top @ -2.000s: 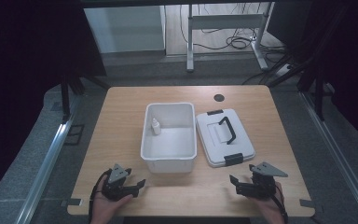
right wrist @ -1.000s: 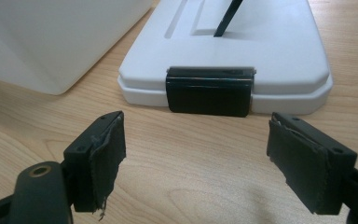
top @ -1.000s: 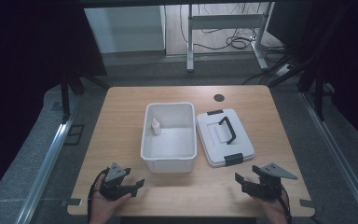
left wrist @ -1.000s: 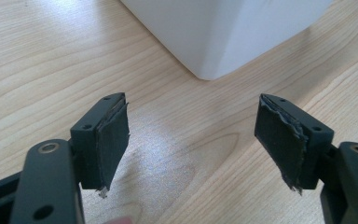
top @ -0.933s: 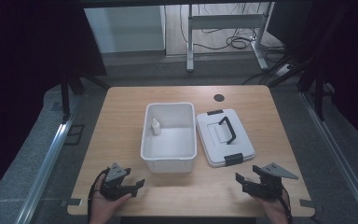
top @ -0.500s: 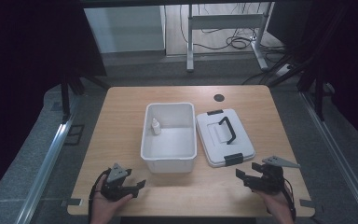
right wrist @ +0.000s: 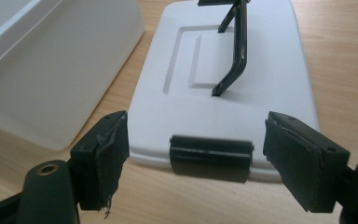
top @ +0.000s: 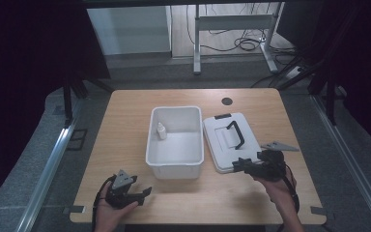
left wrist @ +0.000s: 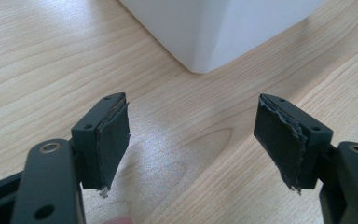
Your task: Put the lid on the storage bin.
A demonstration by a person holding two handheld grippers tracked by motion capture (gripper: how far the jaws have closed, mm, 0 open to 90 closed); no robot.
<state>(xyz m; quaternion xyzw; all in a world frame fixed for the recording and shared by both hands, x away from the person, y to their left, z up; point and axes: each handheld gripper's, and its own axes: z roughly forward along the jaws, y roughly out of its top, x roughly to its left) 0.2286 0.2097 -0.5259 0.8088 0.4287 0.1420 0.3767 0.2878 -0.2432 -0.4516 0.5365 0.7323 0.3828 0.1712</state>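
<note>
A white open bin (top: 174, 155) stands mid-table with a small white bottle (top: 161, 131) upright in its far left corner. Just right of it a white lid (top: 221, 145) lies flat, with a raised black handle (top: 236, 135). My right gripper (top: 239, 166) is open at the lid's near edge. In the right gripper view the lid (right wrist: 242, 93) and its black latch (right wrist: 209, 156) lie between the spread jaws of that gripper (right wrist: 198, 122), and the bin's wall (right wrist: 51, 70) is at left. My left gripper (top: 144, 194) is open near the front edge; in the left gripper view this gripper (left wrist: 193, 116) faces the bin's corner (left wrist: 214, 32) over bare wood.
The wooden table (top: 121, 125) has a round black cable hole (top: 227, 101) at the back. Dark floor and rails run along both sides, and a metal desk frame (top: 232, 24) stands beyond the far edge.
The right gripper has moved forward and left from the front right of the table up to the lid's near edge. The left gripper has stayed almost in place.
</note>
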